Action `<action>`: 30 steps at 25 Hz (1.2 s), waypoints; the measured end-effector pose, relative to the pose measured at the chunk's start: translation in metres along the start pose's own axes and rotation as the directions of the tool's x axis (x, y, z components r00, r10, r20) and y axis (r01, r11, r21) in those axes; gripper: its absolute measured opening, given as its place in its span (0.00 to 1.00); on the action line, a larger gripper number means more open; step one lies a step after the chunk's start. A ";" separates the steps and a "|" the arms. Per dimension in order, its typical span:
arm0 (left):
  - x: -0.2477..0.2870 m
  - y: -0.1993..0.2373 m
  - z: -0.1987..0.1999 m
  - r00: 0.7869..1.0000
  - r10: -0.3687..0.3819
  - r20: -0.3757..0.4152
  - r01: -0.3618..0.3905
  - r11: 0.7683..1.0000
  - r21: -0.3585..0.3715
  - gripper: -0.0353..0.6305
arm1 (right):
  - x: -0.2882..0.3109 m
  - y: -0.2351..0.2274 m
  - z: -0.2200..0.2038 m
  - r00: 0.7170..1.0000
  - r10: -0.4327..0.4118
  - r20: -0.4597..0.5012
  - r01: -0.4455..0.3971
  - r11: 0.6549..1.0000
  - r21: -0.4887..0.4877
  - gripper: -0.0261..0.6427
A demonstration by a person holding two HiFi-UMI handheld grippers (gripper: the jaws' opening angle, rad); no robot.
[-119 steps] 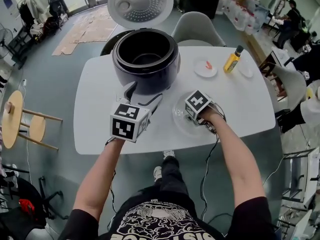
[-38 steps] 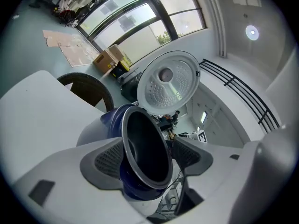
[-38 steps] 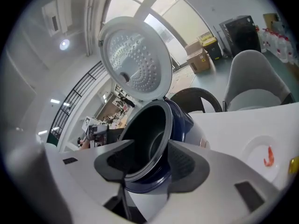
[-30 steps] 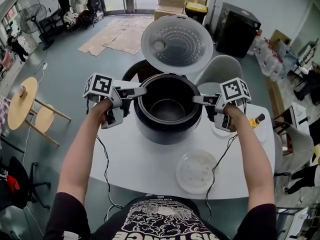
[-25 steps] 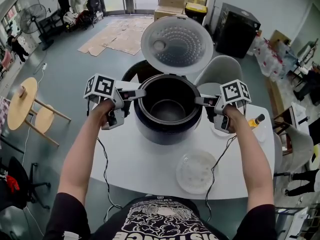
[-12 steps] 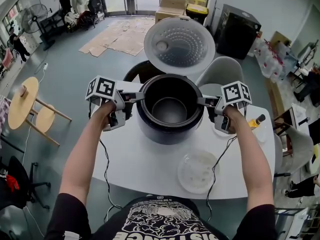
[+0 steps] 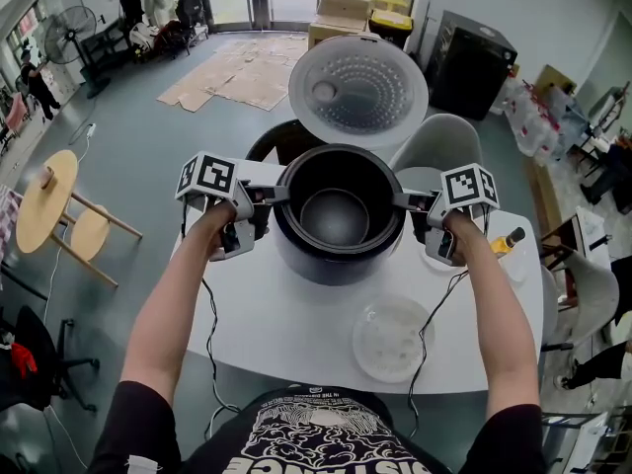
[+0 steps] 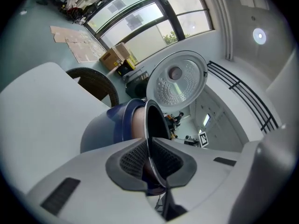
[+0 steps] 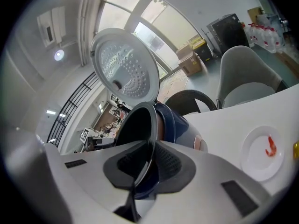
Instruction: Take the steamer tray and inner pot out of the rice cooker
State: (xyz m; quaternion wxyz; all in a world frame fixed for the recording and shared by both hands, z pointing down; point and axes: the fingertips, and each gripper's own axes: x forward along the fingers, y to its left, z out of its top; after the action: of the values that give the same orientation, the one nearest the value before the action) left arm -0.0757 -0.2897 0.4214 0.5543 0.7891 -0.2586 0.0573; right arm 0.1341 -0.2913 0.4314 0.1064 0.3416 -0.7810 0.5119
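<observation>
Two claws now sit on the inner pot point(image 7: 336, 215), which rests inside the rice cooker point(image 7: 331, 265) at the middle of the table point(image 7: 286, 334). A second ago my left claw point(image 7: 269, 196) stood wide beside the rim. Its jaws are closing now, and in the left gripper view the thin metal edge runs straight between the ribbed pads, which press on it from both sides. My right claw point(image 7: 405, 201) is closing too, by a smaller amount, and its own view shows the opposite side of the rim pinched the same way. Neither hand has shifted much; the change is in the jaws. The steamer tray point(image 7: 393, 339) lies on the table nearer to me, well apart from the cooker, where my right claw was some seconds back, so I judge that half done. The lid point(image 7: 357, 89) stands open behind. With both sides gripped, I judge the next move to be a straight, even lift so the pot comes out without tilting.
</observation>
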 end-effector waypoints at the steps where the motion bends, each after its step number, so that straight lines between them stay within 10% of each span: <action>1: 0.002 -0.002 -0.001 1.000 -0.011 0.000 0.011 1.000 -0.002 0.11 | 0.000 0.000 0.001 1.000 0.000 0.006 0.000 1.000 0.004 0.13; 30: 0.001 -0.054 0.078 0.962 -0.080 0.263 0.049 0.991 0.124 0.10 | -0.038 0.045 0.086 0.976 -0.001 0.218 0.031 0.991 -0.132 0.12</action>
State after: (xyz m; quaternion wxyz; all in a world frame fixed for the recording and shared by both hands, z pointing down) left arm -0.0647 -0.3474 0.3464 0.4691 0.8285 -0.3012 -0.0527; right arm 0.1493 -0.3396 0.3404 0.0472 0.3939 -0.8179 0.4167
